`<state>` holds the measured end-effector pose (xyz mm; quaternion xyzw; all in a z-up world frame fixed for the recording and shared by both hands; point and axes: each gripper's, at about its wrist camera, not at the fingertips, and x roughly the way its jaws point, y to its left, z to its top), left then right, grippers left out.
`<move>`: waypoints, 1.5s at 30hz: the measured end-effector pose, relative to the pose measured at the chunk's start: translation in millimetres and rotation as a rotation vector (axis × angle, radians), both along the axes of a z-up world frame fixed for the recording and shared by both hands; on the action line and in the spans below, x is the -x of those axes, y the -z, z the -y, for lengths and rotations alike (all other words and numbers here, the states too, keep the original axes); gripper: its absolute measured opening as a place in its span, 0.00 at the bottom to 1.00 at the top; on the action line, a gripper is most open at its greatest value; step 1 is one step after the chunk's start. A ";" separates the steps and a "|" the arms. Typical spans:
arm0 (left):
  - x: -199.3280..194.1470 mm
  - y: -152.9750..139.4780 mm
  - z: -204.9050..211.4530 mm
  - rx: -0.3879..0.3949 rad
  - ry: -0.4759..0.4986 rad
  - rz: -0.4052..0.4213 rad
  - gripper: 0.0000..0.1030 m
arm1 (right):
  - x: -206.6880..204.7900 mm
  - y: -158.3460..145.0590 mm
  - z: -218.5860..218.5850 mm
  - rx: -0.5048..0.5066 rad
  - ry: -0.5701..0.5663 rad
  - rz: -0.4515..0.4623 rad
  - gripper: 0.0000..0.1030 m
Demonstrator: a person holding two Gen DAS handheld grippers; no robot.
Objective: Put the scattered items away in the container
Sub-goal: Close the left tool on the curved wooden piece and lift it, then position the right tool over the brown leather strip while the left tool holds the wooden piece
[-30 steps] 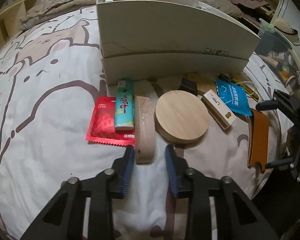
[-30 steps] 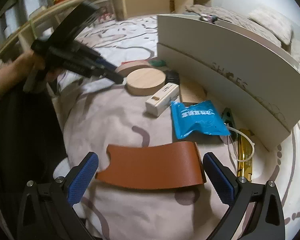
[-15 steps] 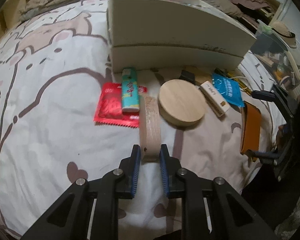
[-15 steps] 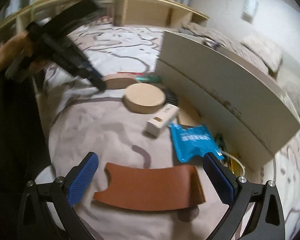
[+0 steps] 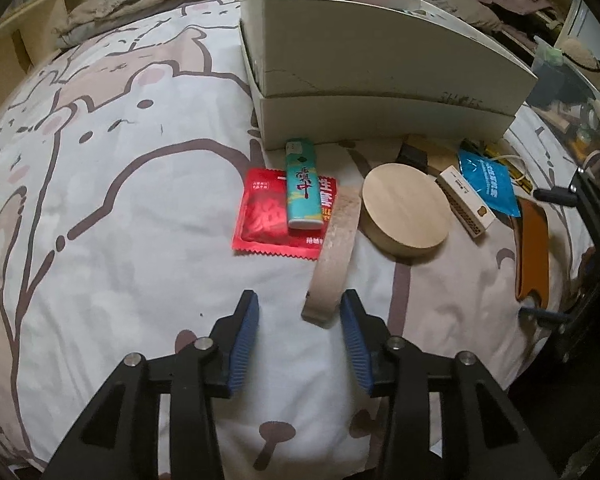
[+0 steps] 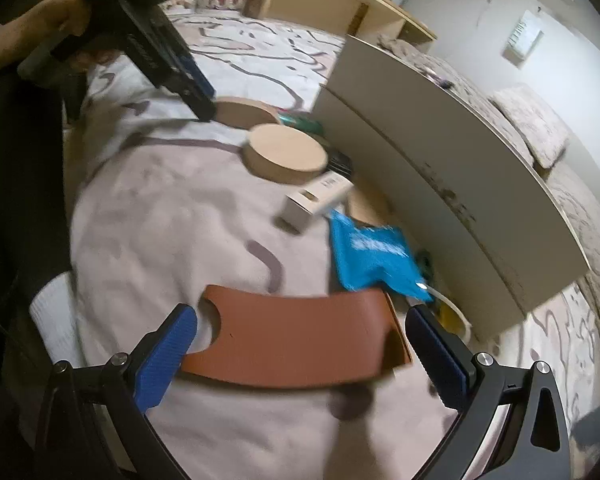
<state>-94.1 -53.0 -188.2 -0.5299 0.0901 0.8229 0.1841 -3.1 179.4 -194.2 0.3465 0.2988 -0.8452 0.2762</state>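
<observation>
Jaws of the left gripper (image 5: pixel 299 322) had just been opening: half a second before, they pinched the near end of the pale curved wooden strip (image 5: pixel 334 252), and now they stood apart with that end between them, close against the right pad; whether it touched was unclear, and the left pad was well clear. The strip had swung, its near end now lying left of its far end, which rested between the red sachet (image 5: pixel 278 220) and the round wooden disc (image 5: pixel 405 209). In the right wrist view the picture had tilted and blurred since the earlier frames.

Lettering reading "SHOES" showed faintly on the side of the white box (image 5: pixel 380 80), the container, which stood on the patterned bedcover (image 5: pixel 100 220) just behind the items. The teal tube (image 5: pixel 303 184) lying on the red sachet carried Chinese characters, as did the sachet; the blue pouch (image 6: pixel 370 254) bore white print too blurred to read.

Spread wide, the right gripper (image 6: pixel 300 360) held nothing; the brown leather piece (image 6: pixel 300 340) lay on the cover between its pads, apparently untouched by either. Beside the pouch lay a small white carton (image 6: pixel 320 196).
</observation>
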 end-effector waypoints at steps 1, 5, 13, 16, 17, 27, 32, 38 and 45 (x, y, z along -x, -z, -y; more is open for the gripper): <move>0.1 -0.2 0.3 0.004 -0.003 -0.002 0.49 | 1.2 -0.9 -4.9 -0.002 0.013 -0.001 1.00; 4.5 -1.4 6.9 -0.006 -0.036 -0.004 0.49 | 6.8 -4.3 -21.1 -0.001 0.067 0.005 1.00; 12.8 -2.8 22.9 -0.018 -0.127 -0.006 0.49 | 28.0 -7.1 -54.3 0.016 0.225 0.045 1.00; 14.7 -2.9 27.2 -0.010 -0.158 -0.011 0.50 | 31.6 -8.1 -61.7 0.012 0.244 0.061 1.00; 15.1 -4.0 28.7 -0.004 -0.168 -0.019 0.50 | 31.1 -9.6 -64.1 0.018 0.235 0.070 1.00; 8.2 -15.8 16.7 0.027 -0.113 -0.121 0.60 | 39.8 -27.4 -55.6 0.259 0.237 0.119 1.00; 3.8 -10.4 -1.6 0.093 -0.050 -0.144 0.64 | 51.6 -17.8 -36.5 0.240 0.253 0.129 1.00; 11.6 -1.2 6.2 0.123 -0.099 -0.121 0.64 | 58.6 -1.9 -42.6 0.162 0.337 0.140 1.00; 19.3 0.0 19.3 0.121 -0.157 -0.117 0.64 | 65.1 -0.5 -75.8 0.185 0.460 0.159 1.00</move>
